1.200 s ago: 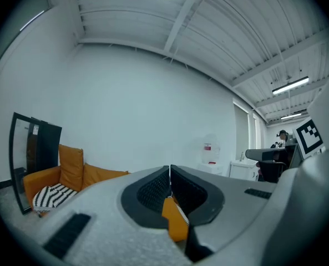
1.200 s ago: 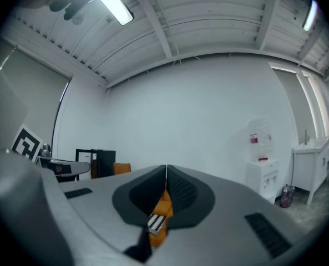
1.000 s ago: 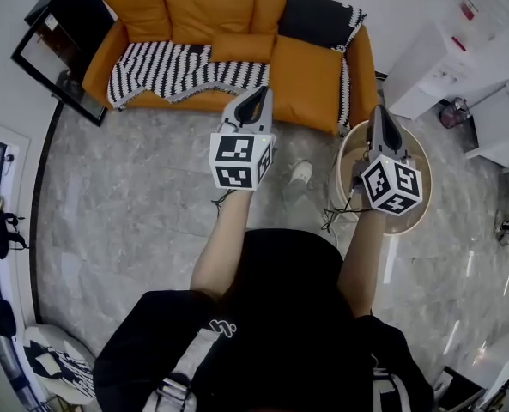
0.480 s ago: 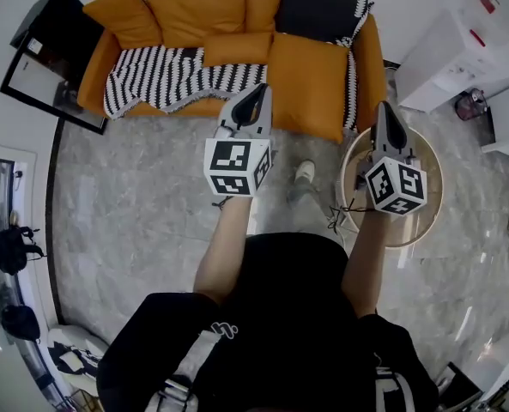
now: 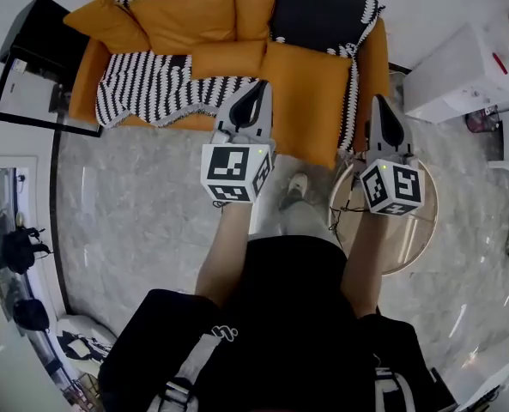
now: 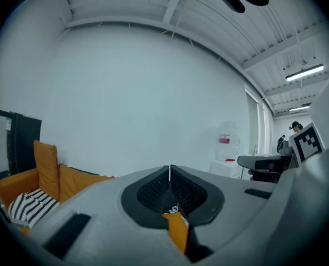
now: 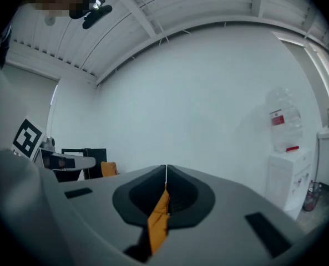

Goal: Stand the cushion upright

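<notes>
I carry two grippers, the left gripper (image 5: pixel 256 93) and the right gripper (image 5: pixel 383 106), each with two jaws and one marker cube (image 5: pixel 237 172). Ahead I count one orange sofa (image 5: pixel 372 57). On it are five orange cushions (image 5: pixel 228 58), one black cushion (image 5: pixel 318 11) and one striped blanket (image 5: pixel 151 80). Around it stand one round counter (image 5: pixel 413 230), one black cabinet (image 5: pixel 44 28), one white cabinet (image 5: pixel 469 67) and one water bottle (image 7: pixel 282 118). One shoe (image 5: pixel 299 183) shows below.

The left gripper (image 5: pixel 254 99) and right gripper (image 5: pixel 384 112) are held out side by side, roughly level, jaws together and empty.
</notes>
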